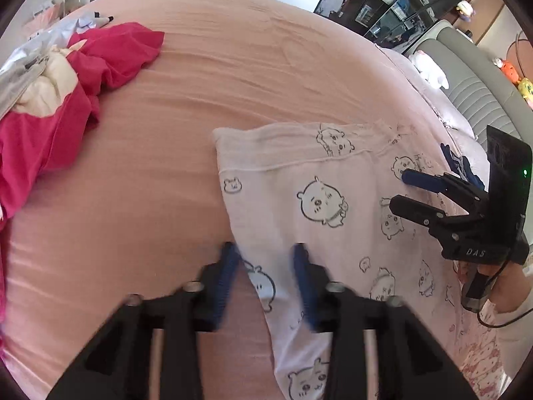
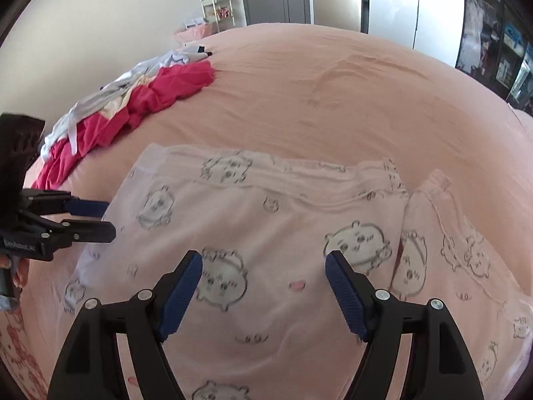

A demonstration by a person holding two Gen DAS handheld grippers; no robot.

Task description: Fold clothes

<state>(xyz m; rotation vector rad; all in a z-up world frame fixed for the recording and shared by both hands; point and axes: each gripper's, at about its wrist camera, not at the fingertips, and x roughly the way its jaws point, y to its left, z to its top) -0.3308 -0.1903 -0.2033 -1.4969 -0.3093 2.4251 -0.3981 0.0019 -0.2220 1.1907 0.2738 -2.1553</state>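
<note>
A pale pink garment printed with cartoon bears (image 1: 319, 200) lies flat on the peach bed sheet (image 1: 233, 76); it fills the lower half of the right wrist view (image 2: 266, 233). My left gripper (image 1: 266, 260) is open, hovering over the garment's left edge, holding nothing. My right gripper (image 2: 263, 263) is open above the middle of the garment, holding nothing. The right gripper also shows in the left wrist view (image 1: 399, 190) over the garment's right part. The left gripper shows in the right wrist view (image 2: 106, 218) at the garment's left edge.
A heap of red, white and cream clothes (image 1: 66, 93) lies at the left of the bed, also in the right wrist view (image 2: 133, 103). A grey headboard (image 1: 473, 83) with plush toys and dark shelves (image 1: 393, 3) stand at the right.
</note>
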